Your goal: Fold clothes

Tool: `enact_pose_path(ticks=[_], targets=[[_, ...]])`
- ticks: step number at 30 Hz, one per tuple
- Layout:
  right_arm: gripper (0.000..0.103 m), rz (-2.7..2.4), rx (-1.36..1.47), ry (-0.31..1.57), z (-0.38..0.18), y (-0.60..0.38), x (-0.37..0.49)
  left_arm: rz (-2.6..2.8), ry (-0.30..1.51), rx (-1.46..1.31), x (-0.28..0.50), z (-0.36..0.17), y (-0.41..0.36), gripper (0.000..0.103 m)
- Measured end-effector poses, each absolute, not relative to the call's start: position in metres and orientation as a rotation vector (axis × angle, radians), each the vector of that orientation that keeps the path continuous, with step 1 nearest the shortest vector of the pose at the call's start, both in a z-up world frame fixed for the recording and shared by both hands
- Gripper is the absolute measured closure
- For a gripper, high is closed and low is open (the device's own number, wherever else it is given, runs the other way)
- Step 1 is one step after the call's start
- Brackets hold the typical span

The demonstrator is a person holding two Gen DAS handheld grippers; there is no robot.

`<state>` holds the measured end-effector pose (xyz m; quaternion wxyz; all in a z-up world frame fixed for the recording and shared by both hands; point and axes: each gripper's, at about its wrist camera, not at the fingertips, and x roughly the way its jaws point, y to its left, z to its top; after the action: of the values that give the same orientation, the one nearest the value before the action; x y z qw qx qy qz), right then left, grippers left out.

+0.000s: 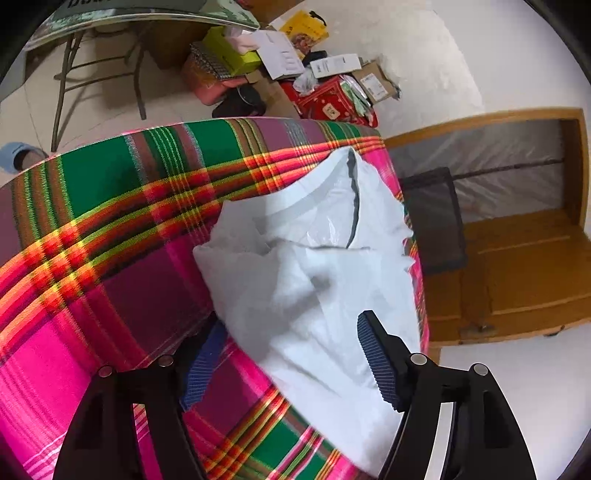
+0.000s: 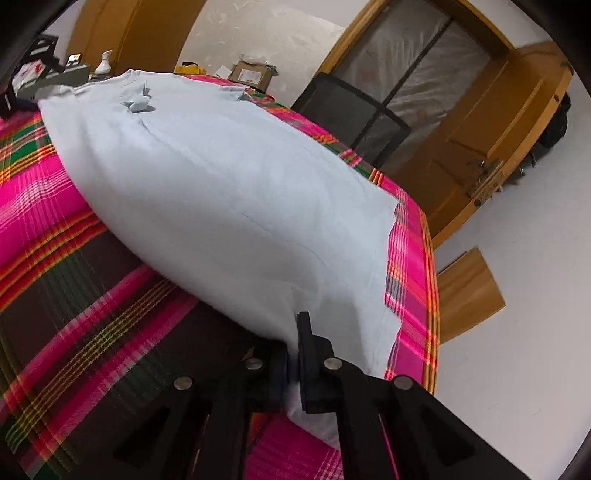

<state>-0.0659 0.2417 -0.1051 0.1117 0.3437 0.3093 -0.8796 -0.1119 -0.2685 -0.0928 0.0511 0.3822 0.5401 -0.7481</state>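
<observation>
black left gripper [image 1: 291,365] and right gripper [image 2: 293,354] (silver screws), blue ribbed fingers [image 1: 376,363].

A plaid cloth [image 1: 122,229] in pink, green and red covers the table. Past the cloth's far edge, boxes [image 1: 280,55] and packets lie heaped on the floor, with a yellow bag [image 1: 304,29] at the back of the heap. A folding table [image 1: 110,22] stands left of that heap. Right of the cloth stands a black mesh chair [image 1: 432,218], and behind it a wooden door frame [image 1: 517,258]. A blue slipper [image 1: 20,155] lies near the cloth's left corner.
</observation>
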Motion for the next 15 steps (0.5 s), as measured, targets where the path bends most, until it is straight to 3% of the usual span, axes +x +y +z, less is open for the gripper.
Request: enact_pose_path(ticks=[5,6,8,9,10,15], targets=[[0.099,-2.582,1.014,0.917,-0.105,0.24,-0.066,-2.315,1.573,1.132,-0.121,-0.09,-0.265,0.031],[0.099,-2.583,1.014,0.913,-0.105,0.241,-0.066,-2.314,1.593,1.125,-0.123,-0.092,-0.264,0.039],[0.099,-2.582,1.017,0.905,-0.104,0.242,-0.066,-2.309,1.644,1.155,-0.13,-0.101,-0.26,0.066],[0.099,-2.582,1.018,0.902,-0.104,0.242,-0.066,-2.303,1.643,1.177,-0.132,-0.105,-0.259,0.092],[0.099,-2.582,1.018,0.905,-0.104,0.242,-0.066,-2.3,1.625,1.203,-0.135,-0.109,-0.256,0.097],[0.099,-2.579,1.018,0.915,-0.104,0.237,-0.06,-2.309,1.65,1.174,-0.134,-0.111,-0.26,0.098]])
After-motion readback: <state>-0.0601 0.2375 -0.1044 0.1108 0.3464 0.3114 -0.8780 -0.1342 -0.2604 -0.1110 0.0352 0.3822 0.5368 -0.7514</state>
